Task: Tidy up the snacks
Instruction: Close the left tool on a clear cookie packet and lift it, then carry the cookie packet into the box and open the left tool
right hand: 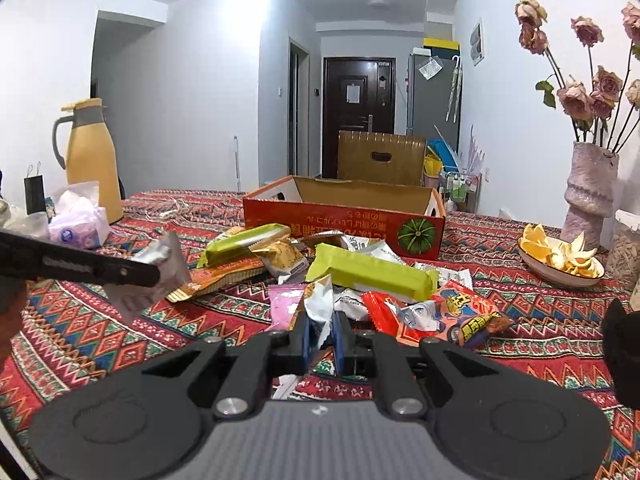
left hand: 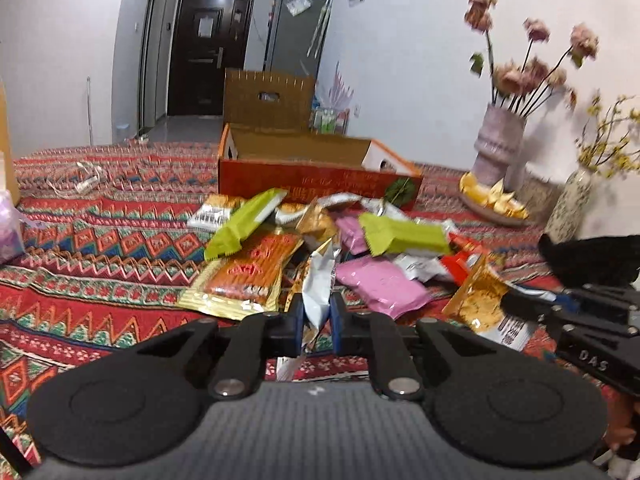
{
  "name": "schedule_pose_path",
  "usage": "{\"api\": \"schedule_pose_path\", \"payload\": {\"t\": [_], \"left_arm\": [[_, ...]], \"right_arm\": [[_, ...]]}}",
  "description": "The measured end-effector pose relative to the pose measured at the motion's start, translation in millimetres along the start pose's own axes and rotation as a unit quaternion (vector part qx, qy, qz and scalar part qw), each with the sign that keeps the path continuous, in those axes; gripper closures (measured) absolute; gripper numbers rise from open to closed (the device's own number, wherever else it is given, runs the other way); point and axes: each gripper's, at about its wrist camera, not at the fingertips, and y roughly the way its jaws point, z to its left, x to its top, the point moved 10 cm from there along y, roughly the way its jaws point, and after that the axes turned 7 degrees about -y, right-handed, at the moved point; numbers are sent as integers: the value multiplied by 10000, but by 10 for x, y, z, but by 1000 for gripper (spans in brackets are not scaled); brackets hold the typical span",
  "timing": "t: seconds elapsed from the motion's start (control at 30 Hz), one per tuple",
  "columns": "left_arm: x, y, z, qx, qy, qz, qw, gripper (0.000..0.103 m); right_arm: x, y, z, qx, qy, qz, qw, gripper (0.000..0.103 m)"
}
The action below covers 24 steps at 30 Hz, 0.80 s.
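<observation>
While each claw grips a snack, the open cardboard box (right hand: pixel 344 216) sits beyond the heap, in the middle of both views, and that is what the next move seems to turn on. The left claw (left hand: pixel 316 320) is pinched narrow on a silver foil packet (left hand: pixel 318 280) that stands upright between its pads, long axis vertical. The right claw (right hand: pixel 322 334) is likewise clamped on a crumpled silver-and-orange packet (right hand: pixel 320 300), which pokes up from the jaws. In the right wrist view the left claw appears at the left edge with its packet clear of the patterned cloth on the surface (right hand: pixel 520 340). The box lies straight ahead of the right claw and ahead, slightly right, of the left; which is nearer I cannot tell. Loose snacks (right hand: pixel 372 272) remain piled before the box.
</observation>
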Motion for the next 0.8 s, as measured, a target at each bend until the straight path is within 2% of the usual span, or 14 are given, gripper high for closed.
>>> {"api": "schedule_pose_path", "payload": {"t": [0.17,0.37,0.57,0.8], "left_arm": [[212,-187,-126,-135,85,-289,9995,90],[738,-52,-225,-179,270,-620,9975,90],[1381,469,-161,-32,320,-810,9962,90],[2001,1397,13,63,248,-668,9974,90]], "right_arm": [[104,-161,-86,41,129,-185,9997,91],[493,-77,-374,145,195,-488,9985,91],[1017,355,-774,50,102,-673,9977,91],[1561,1318,-1278,30,139,-585,9982,91]]}}
